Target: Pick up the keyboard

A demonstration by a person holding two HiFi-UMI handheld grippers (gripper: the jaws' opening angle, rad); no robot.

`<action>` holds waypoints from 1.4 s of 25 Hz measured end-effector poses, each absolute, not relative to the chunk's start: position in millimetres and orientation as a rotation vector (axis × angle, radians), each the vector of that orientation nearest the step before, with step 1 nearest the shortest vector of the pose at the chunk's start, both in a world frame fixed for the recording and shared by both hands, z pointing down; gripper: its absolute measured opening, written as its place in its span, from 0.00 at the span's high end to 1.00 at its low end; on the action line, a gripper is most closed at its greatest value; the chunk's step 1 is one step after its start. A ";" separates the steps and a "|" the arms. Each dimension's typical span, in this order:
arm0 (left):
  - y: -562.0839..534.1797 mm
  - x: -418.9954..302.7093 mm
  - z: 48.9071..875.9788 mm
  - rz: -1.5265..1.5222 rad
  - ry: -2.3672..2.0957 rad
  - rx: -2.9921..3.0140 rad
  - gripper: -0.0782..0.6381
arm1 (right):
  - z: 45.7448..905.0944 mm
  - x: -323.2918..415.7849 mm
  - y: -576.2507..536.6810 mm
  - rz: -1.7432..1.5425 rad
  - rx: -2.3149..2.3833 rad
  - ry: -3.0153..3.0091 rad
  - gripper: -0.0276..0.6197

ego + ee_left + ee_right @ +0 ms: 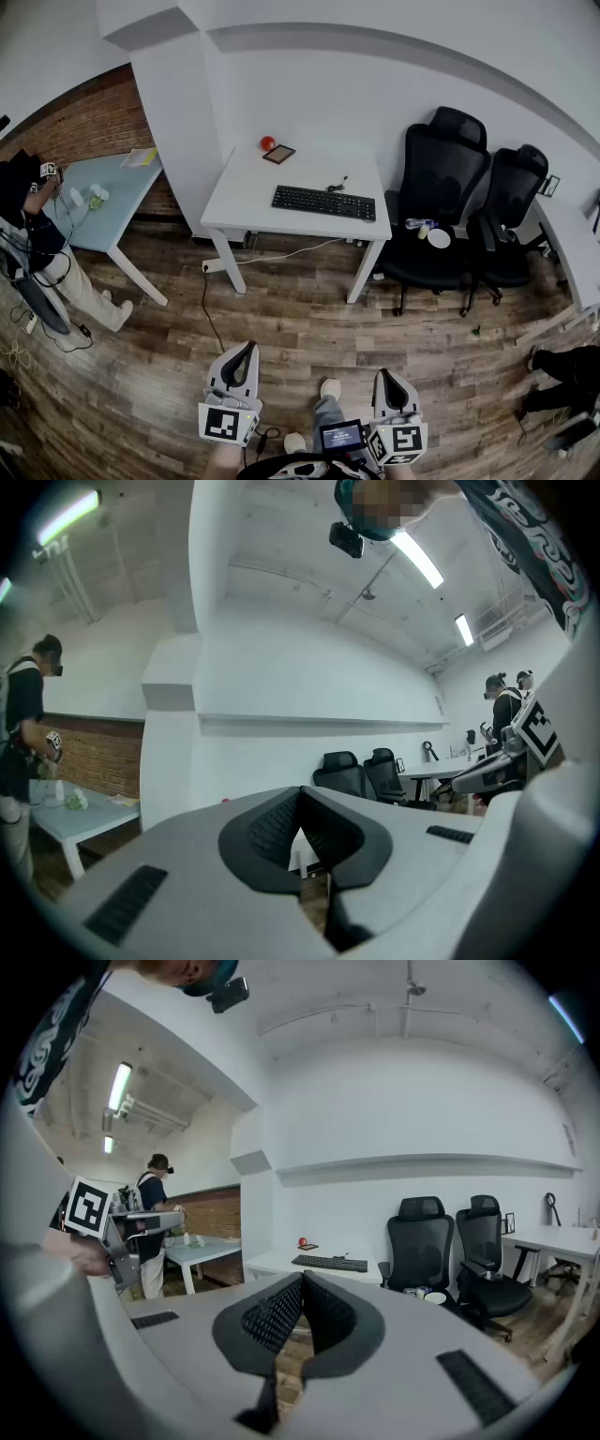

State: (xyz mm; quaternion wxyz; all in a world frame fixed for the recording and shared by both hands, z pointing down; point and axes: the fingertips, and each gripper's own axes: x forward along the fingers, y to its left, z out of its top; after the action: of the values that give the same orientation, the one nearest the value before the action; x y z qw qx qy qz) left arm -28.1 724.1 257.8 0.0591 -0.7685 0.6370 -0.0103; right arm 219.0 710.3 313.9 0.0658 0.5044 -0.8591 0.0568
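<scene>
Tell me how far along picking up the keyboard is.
Nothing looks done yet: the flat black keyboard lies untouched on the white rectangular table. Nothing is in hand: the left tool and right tool are shut, empty and well short of the table. Left: approach, open, grasp, lift.

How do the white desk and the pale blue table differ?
The white desk holds a black keyboard and red round object; the pale blue table, small light items. The desk backs onto white wall, the table onto brick. A person stands only at the table, not the desk. Both have white legs.
</scene>
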 end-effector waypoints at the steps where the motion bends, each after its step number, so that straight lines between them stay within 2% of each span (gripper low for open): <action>1: 728.7 -31.4 255.1 -0.006 1.937 -2.325 0.87 | 311.1 217.1 714.3 0.173 1.535 -2.595 0.91; 23: 763.5 -27.4 243.2 0.048 1.904 -2.320 0.87 | 288.3 217.3 740.8 0.109 1.611 -2.671 0.91; 30: 723.8 -29.3 260.5 -0.047 1.913 -2.345 0.87 | 300.0 223.1 699.7 0.172 1.621 -2.651 0.91; 35: 656.6 -37.7 265.3 -0.066 1.930 -2.328 0.87 | 305.9 217.9 627.4 0.180 1.624 -2.647 0.91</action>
State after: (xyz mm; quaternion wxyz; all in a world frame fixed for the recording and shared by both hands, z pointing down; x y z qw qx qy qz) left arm -37.7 656.6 265.3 0.0586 -0.7684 0.6369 -0.0219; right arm 217.9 627.4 305.9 0.0156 0.5222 -0.8507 0.0577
